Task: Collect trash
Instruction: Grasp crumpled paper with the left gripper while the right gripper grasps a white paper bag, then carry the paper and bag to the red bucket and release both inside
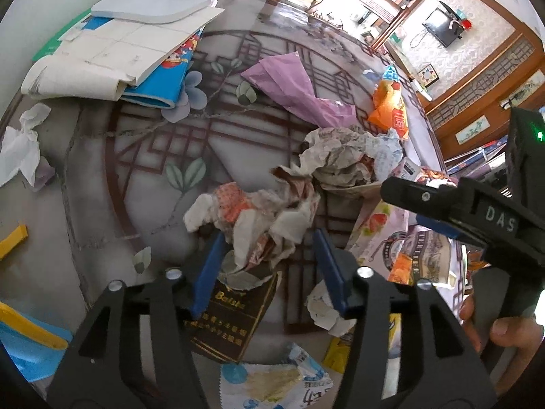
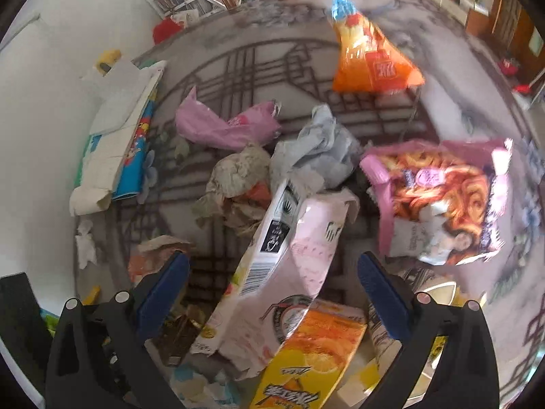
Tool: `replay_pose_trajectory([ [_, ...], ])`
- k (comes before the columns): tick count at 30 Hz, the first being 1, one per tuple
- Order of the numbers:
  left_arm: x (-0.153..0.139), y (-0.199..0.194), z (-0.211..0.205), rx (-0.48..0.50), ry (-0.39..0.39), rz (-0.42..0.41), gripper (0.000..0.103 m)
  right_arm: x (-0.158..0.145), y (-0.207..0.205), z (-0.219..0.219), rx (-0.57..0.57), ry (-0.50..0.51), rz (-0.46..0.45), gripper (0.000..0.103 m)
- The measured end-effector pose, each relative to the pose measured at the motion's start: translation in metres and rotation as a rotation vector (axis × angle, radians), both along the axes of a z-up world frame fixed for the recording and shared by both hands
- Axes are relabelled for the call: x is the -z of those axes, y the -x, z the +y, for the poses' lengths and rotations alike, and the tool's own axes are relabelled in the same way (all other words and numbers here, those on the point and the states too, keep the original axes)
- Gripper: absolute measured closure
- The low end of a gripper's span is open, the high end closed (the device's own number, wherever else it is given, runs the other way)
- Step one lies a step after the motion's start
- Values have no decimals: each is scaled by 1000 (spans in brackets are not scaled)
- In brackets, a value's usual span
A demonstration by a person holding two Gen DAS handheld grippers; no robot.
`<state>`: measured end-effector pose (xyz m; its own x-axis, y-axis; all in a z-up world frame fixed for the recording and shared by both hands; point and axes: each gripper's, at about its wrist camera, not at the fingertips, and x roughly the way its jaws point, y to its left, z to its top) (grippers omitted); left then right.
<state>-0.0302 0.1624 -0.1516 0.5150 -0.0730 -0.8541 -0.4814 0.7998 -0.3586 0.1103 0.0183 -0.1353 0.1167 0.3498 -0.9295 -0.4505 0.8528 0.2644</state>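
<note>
Trash lies scattered on a round patterned table point(image 1: 143, 156). In the left wrist view, my left gripper point(image 1: 269, 266) is open, its blue fingers on either side of a crumpled orange-and-white wrapper point(image 1: 259, 218), above a dark Baisha carton point(image 1: 231, 310). My right gripper point(image 1: 419, 204) reaches in from the right; its jaws are hidden there. In the right wrist view, my right gripper point(image 2: 272, 293) is open over a flattened pink carton point(image 2: 286, 266) and an orange juice carton point(image 2: 313, 351). A pink noodle bag point(image 2: 439, 197), an orange snack bag point(image 2: 371, 61) and a purple bag point(image 2: 221, 126) lie beyond.
A stack of papers and a blue book point(image 1: 112, 58) sits at the table's far left under a white stand base point(image 1: 153, 3). A white tissue point(image 1: 20, 146) lies at the left edge. Crumpled grey paper point(image 1: 347, 156) lies mid-table. A wall with wooden shelving point(image 1: 477, 51) stands behind.
</note>
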Motion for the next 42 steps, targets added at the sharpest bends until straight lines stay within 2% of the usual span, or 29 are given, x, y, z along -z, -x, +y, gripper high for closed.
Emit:
replay_pose_trajectory([
  [8, 3, -2, 1, 13, -22, 7, 41, 12, 1, 20, -56, 97, 4, 7],
  [11, 3, -2, 3, 10, -18, 3, 39, 22, -1, 29, -92, 166, -9, 6],
  [12, 2, -2, 3, 9, -18, 1, 38, 24, -1, 30, -99, 180, -22, 7],
  [13, 2, -1, 4, 8, -19, 0, 38, 23, -1, 31, -109, 176, -37, 17],
  [14, 2, -1, 4, 8, -20, 0, 38, 21, -1, 30, -114, 155, -37, 25],
  [15, 2, 0, 4, 8, -20, 1, 38, 17, -1, 28, -112, 131, -42, 46],
  [19, 4, -1, 6, 10, -13, 7, 38, 9, -8, 13, -72, 15, 7, 54],
  [22, 5, -4, 7, 27, -17, 10, 38, -9, -11, -8, -21, -102, 23, 55],
  [28, 13, -18, 1, 88, -14, 39, 38, -64, -6, -40, -8, -243, -52, 57],
  [29, 14, -21, -1, 96, -18, 42, 39, -73, -4, -45, -7, -255, -69, 57],
  [30, 17, -24, -3, 107, -20, 52, 51, -81, -2, -52, -1, -273, -88, 57],
  [33, 22, -28, -6, 116, -1, 70, 71, -95, 5, -67, 20, -303, -126, 57],
  [35, 15, -27, -7, 113, -13, 52, 83, -104, 10, -79, 37, -319, -157, 57],
  [39, -11, -21, -11, 94, -30, -15, 83, -119, 22, -105, 96, -307, -275, 57],
  [42, -35, -19, -19, 104, -47, -80, 83, -123, 27, -122, 129, -307, -317, 57],
])
